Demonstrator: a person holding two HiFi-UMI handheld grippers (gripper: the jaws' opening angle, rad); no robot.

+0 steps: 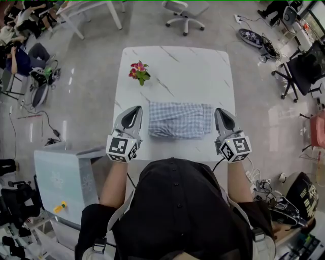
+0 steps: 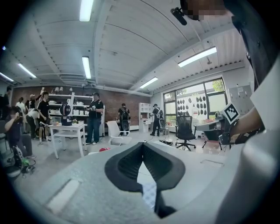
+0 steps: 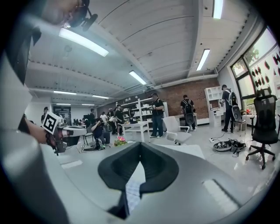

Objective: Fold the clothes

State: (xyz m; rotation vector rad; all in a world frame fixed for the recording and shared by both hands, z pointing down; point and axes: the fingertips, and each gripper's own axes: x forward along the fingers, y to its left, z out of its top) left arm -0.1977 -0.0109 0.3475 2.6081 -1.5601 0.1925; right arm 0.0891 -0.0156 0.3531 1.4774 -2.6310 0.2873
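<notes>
A blue-and-white checked cloth (image 1: 179, 120) lies folded into a rectangle on the white marble table (image 1: 198, 66), near its front edge. My left gripper (image 1: 133, 109) hangs just left of the cloth, shut with nothing in it. To the cloth's right, my right gripper (image 1: 222, 110) is likewise shut and empty. Both are held above the table and point nearly level. In the left gripper view the jaws (image 2: 142, 143) meet at the tips, and a strip of the cloth (image 2: 149, 194) shows below them. The right gripper view shows the same: closed tips (image 3: 140, 143) and the cloth (image 3: 132, 192) beneath.
A small bunch of pink flowers (image 1: 139, 71) stands on the table's far left. A pale cabinet (image 1: 58, 177) sits left of the person. Office chairs (image 1: 183, 12) and cables ring the table. Several people (image 2: 94, 116) stand at the far shelves.
</notes>
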